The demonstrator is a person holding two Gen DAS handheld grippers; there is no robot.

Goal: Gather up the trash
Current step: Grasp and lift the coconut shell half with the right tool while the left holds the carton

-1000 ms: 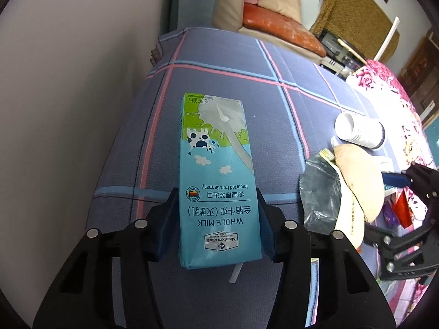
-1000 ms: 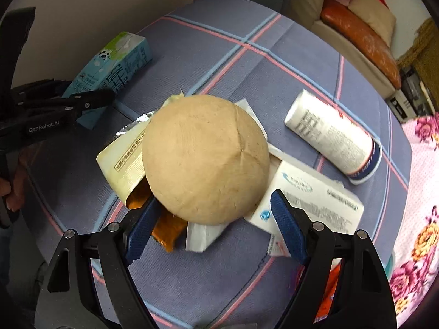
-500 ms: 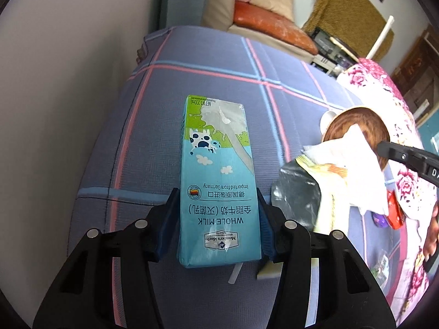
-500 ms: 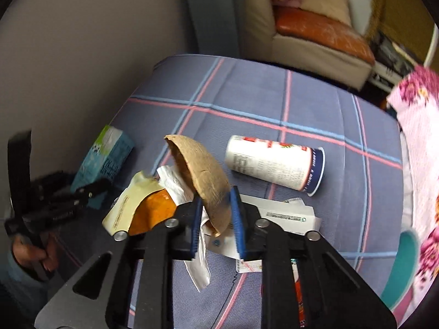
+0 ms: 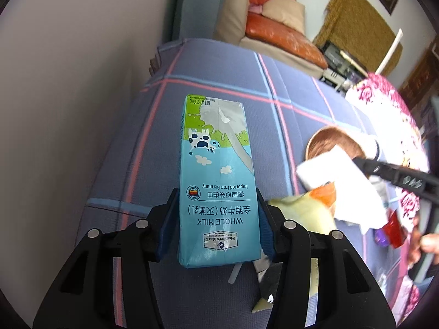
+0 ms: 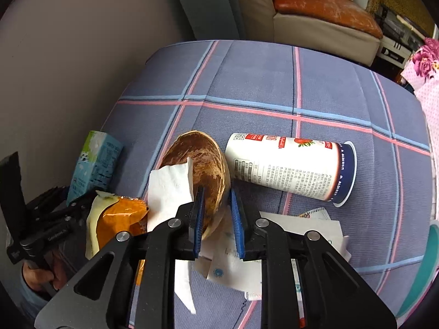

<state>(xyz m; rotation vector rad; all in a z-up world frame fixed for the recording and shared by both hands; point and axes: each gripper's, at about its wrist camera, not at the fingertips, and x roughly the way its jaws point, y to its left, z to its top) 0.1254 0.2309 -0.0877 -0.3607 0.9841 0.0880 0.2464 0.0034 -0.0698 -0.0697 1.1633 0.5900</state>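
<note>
Since each gripper already has a piece of trash in its grip, what matters next is how each piece lies in its jaws and where the loose litter sits from them.

Starting on the left, the left gripper (image 5: 218, 223) is clamped on the carton (image 5: 216, 178), its blue pads pressed against the two narrow sides near the printed base end. The carton's long axis runs straight ahead along the fingers, the far end sticking well out past them over the blanket (image 5: 208, 63). It is a small blue-and-green whole-milk box with a cow on it, upside down to the camera, edges square and only slightly scuffed; I judge it empty and light. A straw (image 5: 234, 274) shows just under its near end.

Just to the right of that gripper lies a heap: a pale yellow wrapper (image 6: 94, 219) folded around an orange packet (image 6: 120, 216), then a white tissue (image 6: 168, 189).

Further right, the right gripper (image 6: 216, 219) is pinched on the rim of the shell (image 6: 201, 164), one pad inside the bowl and one outside. The shell, a brown coconut half with a streaked inner face, stands on edge ahead of the fingers, hollow facing left toward the tissue, which leans against it.

Right of the shell and just beside it, the can (image 6: 293, 167) lies on its side, long axis across the fingers, navy rim pointing right. Below the right gripper lie flat white papers (image 6: 304, 224). The right gripper is nearer the can and papers; the left is nearer the wrapper.
</note>
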